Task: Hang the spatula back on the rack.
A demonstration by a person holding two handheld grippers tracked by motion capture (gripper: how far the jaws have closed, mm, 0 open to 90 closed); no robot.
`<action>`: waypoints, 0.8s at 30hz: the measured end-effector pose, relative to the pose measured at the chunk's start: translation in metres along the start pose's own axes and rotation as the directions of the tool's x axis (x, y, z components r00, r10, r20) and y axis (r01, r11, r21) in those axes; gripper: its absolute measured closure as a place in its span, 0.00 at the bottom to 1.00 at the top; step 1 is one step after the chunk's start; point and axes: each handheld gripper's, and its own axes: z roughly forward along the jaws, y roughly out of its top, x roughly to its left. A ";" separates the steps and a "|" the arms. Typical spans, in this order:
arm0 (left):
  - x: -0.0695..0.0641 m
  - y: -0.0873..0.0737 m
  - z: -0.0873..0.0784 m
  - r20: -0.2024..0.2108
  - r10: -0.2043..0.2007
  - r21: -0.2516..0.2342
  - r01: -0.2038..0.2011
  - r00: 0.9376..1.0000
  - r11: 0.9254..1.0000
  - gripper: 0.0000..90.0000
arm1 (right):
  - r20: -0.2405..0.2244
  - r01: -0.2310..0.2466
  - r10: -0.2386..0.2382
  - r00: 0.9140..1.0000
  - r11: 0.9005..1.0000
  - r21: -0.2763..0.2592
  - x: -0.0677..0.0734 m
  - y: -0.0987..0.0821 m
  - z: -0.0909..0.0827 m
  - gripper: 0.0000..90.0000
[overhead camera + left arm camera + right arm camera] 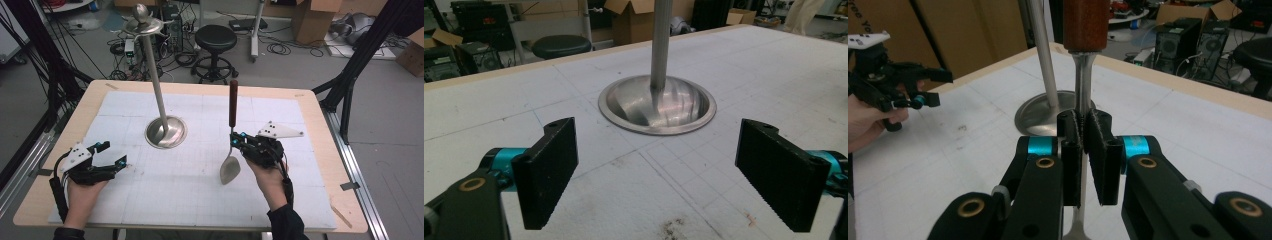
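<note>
A spatula (233,102) with a dark red-brown wooden handle and a metal blade (230,170) stands roughly upright right of the table's middle, handle up, blade down by the white mat. My right gripper (235,141) is shut on its thin metal shank (1083,80), just below the handle (1086,22). The pads (1100,150) press the shank from both sides. My left gripper (112,153) rests near the table's front left, open, with nothing between its pads (546,170). It faces the metal stand's round base (657,105).
A tall metal stand (159,90) rises from a dished round base (166,131) left of centre, with a knobbed top (142,20). The white gridded mat (200,200) covers the wooden table (320,125). A stool (215,37), cables and boxes lie beyond.
</note>
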 end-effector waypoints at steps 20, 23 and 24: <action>0.000 0.000 -0.001 0.003 0.001 -0.003 -0.001 1.000 1.000 0.20 | -0.035 0.063 -0.064 0.997 0.997 -0.041 0.018 0.048 0.026 0.95; 0.000 0.000 -0.001 0.005 -0.002 -0.004 0.002 1.000 1.000 0.20 | -0.039 0.072 -0.074 0.996 0.996 -0.047 0.021 0.057 0.032 0.95; 0.000 0.000 -0.001 0.005 -0.002 -0.003 0.002 1.000 1.000 0.20 | -0.046 0.074 -0.076 0.996 0.996 -0.047 0.022 0.059 0.034 0.95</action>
